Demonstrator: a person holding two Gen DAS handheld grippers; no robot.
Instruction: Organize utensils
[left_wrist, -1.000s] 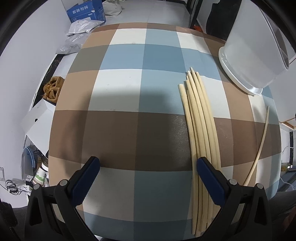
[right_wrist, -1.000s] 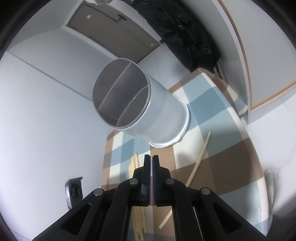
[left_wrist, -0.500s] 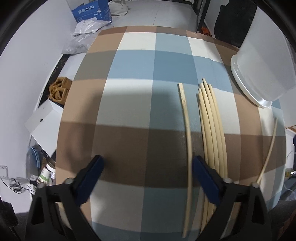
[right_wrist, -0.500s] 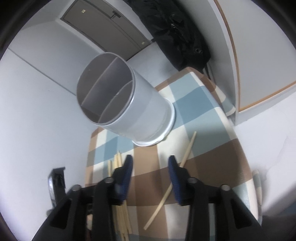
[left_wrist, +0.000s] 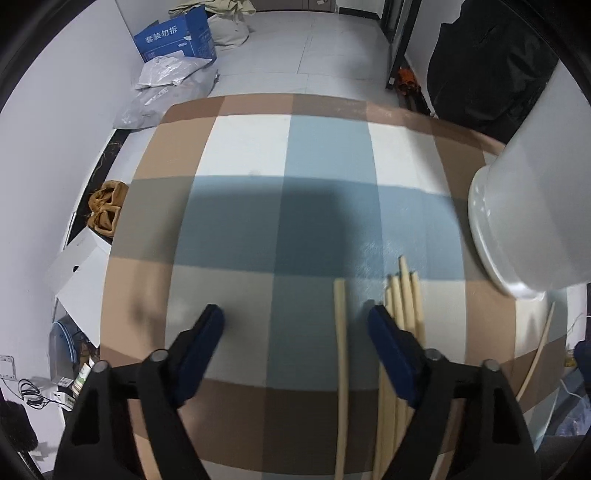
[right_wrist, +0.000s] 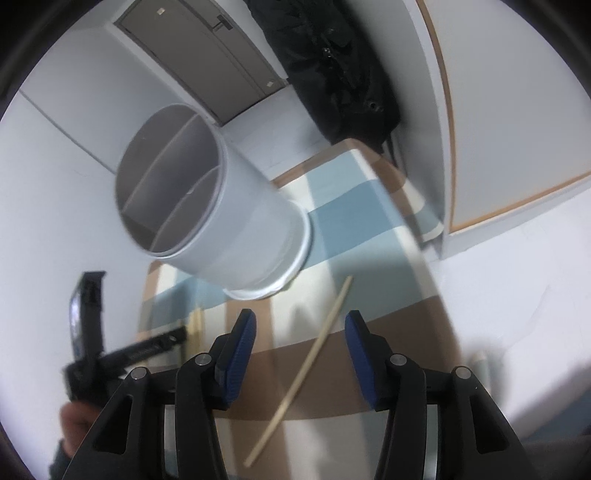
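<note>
Table: a tabletop under a checked cloth of blue, brown, tan and white squares (left_wrist: 236, 229), with a pale tiled floor beyond its far edge.

Holder: a tall white plastic cylinder with inner dividers (right_wrist: 221, 218) stands upright on the cloth; from the right wrist view its compartments look bare. In the left wrist view only its base and wall (left_wrist: 517, 236) show, at the right edge.

Single chopstick, left side: one pale wooden chopstick (left_wrist: 341, 354) lies on the cloth apart from the others, between the left tongs' fingers and closer to the right-hand pad.

Bundle: several more pale chopsticks (left_wrist: 404, 299) lie side by side just right of that pad, partly hidden under it.

Stray chopstick: another pale wooden stick (right_wrist: 314, 354) lies slanted on the cloth near the holder's base, between the right tongs' fingers.

Left tongs (left_wrist: 295, 321): blue-padded jaws closing, pads not yet pressing on the single chopstick.

Right tongs (right_wrist: 301, 325): blue-padded jaws opening, nothing gripped; the stray stick lies on the cloth below them.

Person: a hand (right_wrist: 74, 417) at the lower left of the right wrist view grips the left tool's black handle.
</note>
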